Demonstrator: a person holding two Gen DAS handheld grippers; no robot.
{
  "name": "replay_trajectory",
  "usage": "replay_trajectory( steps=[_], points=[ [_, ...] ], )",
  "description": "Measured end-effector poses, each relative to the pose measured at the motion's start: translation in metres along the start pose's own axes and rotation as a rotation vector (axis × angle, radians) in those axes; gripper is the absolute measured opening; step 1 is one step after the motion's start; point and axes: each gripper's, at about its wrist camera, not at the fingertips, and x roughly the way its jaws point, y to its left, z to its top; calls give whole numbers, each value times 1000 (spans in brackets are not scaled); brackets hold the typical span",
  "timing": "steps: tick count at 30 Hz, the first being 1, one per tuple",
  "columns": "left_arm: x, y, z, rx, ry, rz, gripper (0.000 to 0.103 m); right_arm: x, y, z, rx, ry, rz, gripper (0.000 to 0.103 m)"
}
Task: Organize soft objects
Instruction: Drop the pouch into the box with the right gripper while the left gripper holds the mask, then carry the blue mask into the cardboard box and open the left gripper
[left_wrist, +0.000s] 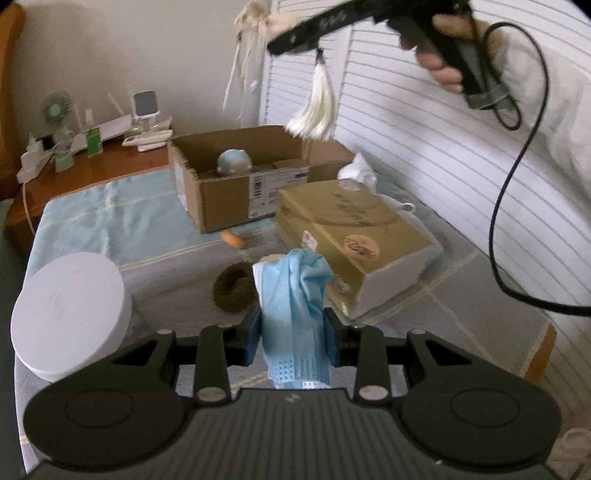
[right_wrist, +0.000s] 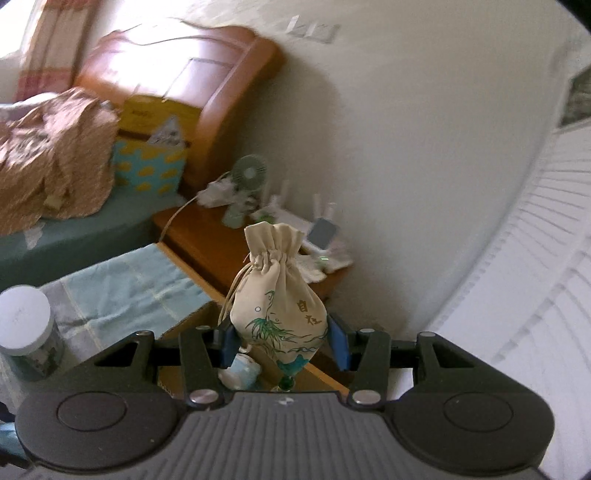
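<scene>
The left gripper is squeezed on a soft blue face mask, held above the bed. The right gripper pinches a small cloth pouch above the open cardboard box. Both look light and floppy, so a grip around the middle seems best.

toy in carton (open), jar left

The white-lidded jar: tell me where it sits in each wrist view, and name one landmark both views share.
Left wrist view: the white-lidded jar stands at lower left on the pale blue cloth, left of the left gripper, which is shut on a blue face mask.
Right wrist view: the same jar is at the far left edge, on that cloth.
Shared landmark: the small green desk fan on the wooden side table.
</scene>
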Motion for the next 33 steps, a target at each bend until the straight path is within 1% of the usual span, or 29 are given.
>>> replay_trajectory(
  steps=[3, 6, 10, 11, 12, 13, 14, 16, 19, 21, 22, 24, 26, 29, 33],
  points=[
    [4, 5, 1, -17, 12, 20, 33, 28, 6, -6, -51, 44, 39, 54],
    [6, 8, 1, -22, 19, 30, 33, 42, 7, -21, -94, 95, 40, 54],
    [9, 8, 0, -17, 27, 28, 33, 50, -1, -43, -90, 160, -3, 55],
    [10, 7, 1, -13, 27, 26, 33, 52, -3, -47, -90, 176, -14, 59],
    [10, 6, 1, -11, 26, 23, 33, 53, -4, -51, -91, 192, -23, 65],
    [9, 4, 1, -7, 24, 20, 33, 53, -4, -53, -86, 203, -29, 69],
    [9, 3, 1, -5, 23, 18, 33, 52, -6, -55, -70, 214, -26, 73],
    [7, 0, 1, -1, 21, 13, 33, 51, -6, -58, -51, 216, -33, 74],
    [5, -2, 2, 5, 21, 8, 33, 44, -6, -59, -8, 212, -57, 82],
    [3, -2, 3, 11, 24, 9, 33, 36, -3, -62, 33, 212, -61, 89],
    [2, -2, 4, 15, 25, 12, 33, 32, 0, -64, 48, 217, -75, 91],
    [1, -1, 8, 18, 29, 18, 33, 25, 5, -68, 76, 228, -91, 99],
    [0, -1, 13, 27, 32, 20, 33, 16, 10, -75, 126, 239, -88, 103],
    [-1, -1, 21, 49, 38, 32, 33, 2, 16, -86, 214, 253, -82, 103],
    [0, -1, 40, 87, 39, 36, 33, -19, 22, -103, 351, 274, -86, 103]
  ],
)
